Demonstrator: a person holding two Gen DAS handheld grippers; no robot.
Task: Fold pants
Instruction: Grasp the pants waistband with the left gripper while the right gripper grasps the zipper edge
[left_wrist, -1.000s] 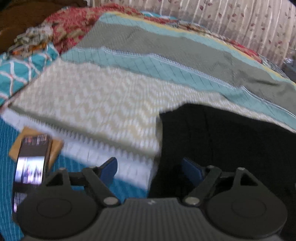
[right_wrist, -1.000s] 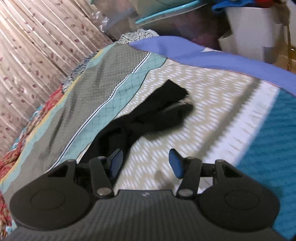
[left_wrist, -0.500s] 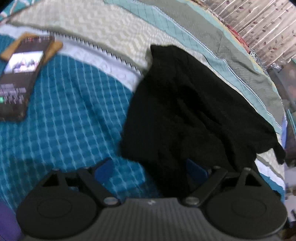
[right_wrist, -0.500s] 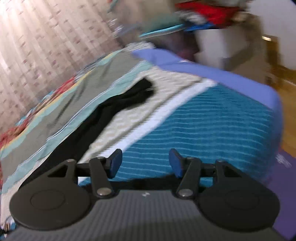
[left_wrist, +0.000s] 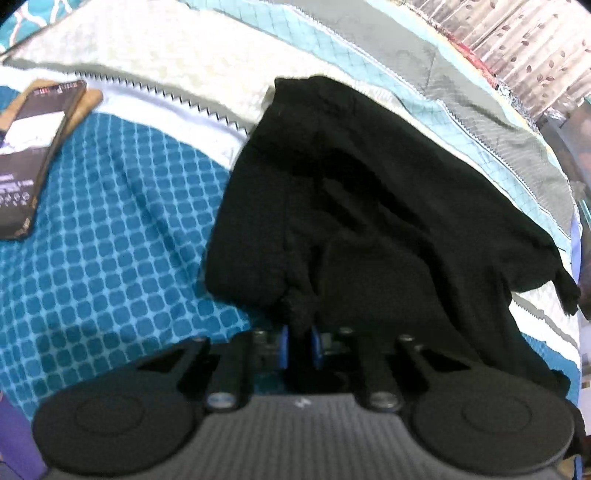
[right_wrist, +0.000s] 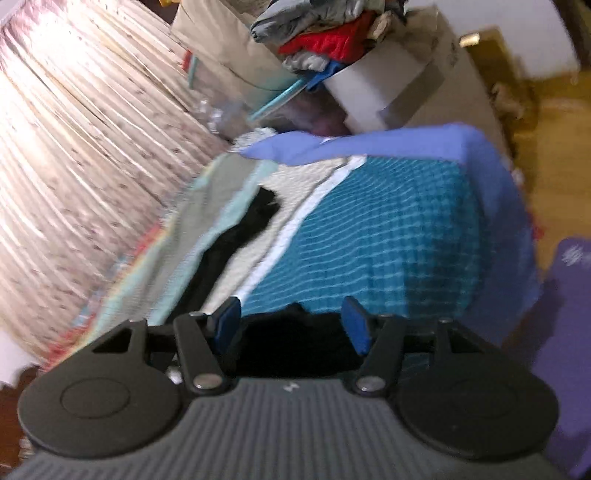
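Across the bed (left_wrist: 110, 229), on its teal checked and striped cover, the black pants (left_wrist: 369, 192) lie crumpled, one leg trailing toward the far edge. The left gripper (left_wrist: 298, 341) has its jaws clamped on a bunched fold at the near edge. The right gripper (right_wrist: 291, 325) has its jaws spread, apparently just above black cloth. A phone (left_wrist: 33, 147) rests well left of the pants.

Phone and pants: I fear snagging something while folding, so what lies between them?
In the left wrist view, only bare blue checked bedspread separates the phone from the pants; nothing else lies there.
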